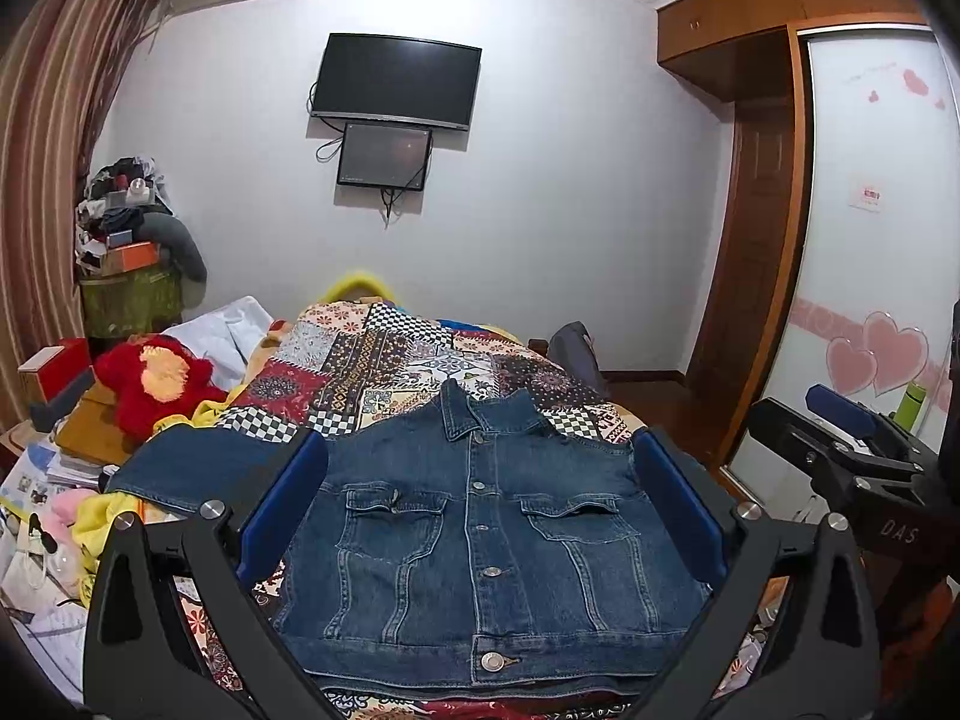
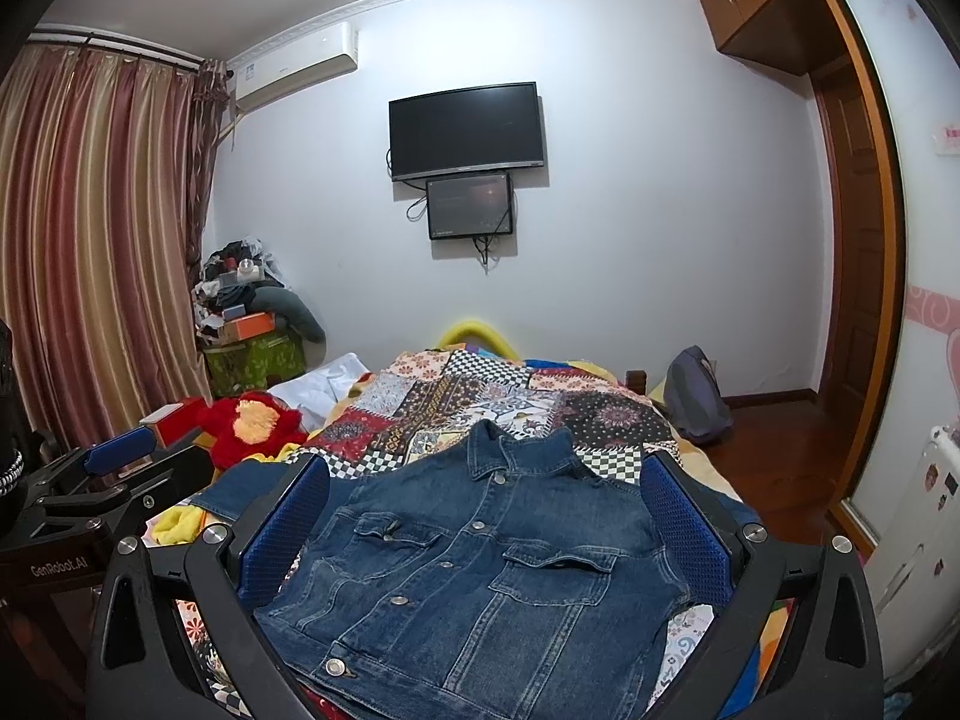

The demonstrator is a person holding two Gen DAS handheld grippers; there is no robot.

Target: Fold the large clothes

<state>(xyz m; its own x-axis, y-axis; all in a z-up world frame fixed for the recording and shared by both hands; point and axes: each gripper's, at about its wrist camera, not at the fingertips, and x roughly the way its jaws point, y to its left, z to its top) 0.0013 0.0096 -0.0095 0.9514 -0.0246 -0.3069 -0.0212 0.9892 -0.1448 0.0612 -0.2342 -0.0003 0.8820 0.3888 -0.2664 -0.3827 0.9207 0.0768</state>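
A dark blue denim jacket (image 1: 480, 540) lies front up and buttoned on the patchwork quilt (image 1: 390, 360), collar toward the far wall. One sleeve (image 1: 180, 474) stretches out flat to the left. My left gripper (image 1: 480, 510) hovers over the jacket's body, open, its blue pads (image 1: 282, 510) flanking the chest pockets with nothing between them. In the right wrist view the jacket (image 2: 480, 570) lies at a slight angle, and my right gripper (image 2: 480, 534) is also open and empty above it. The right-hand sleeve is hidden.
A red plush toy (image 1: 156, 384) and piled papers and clothes (image 1: 48, 498) crowd the bed's left side. A grey backpack (image 2: 699, 396) leans at the bed's far right corner. A wardrobe door (image 1: 870, 240) stands close on the right, curtains (image 2: 90, 240) on the left.
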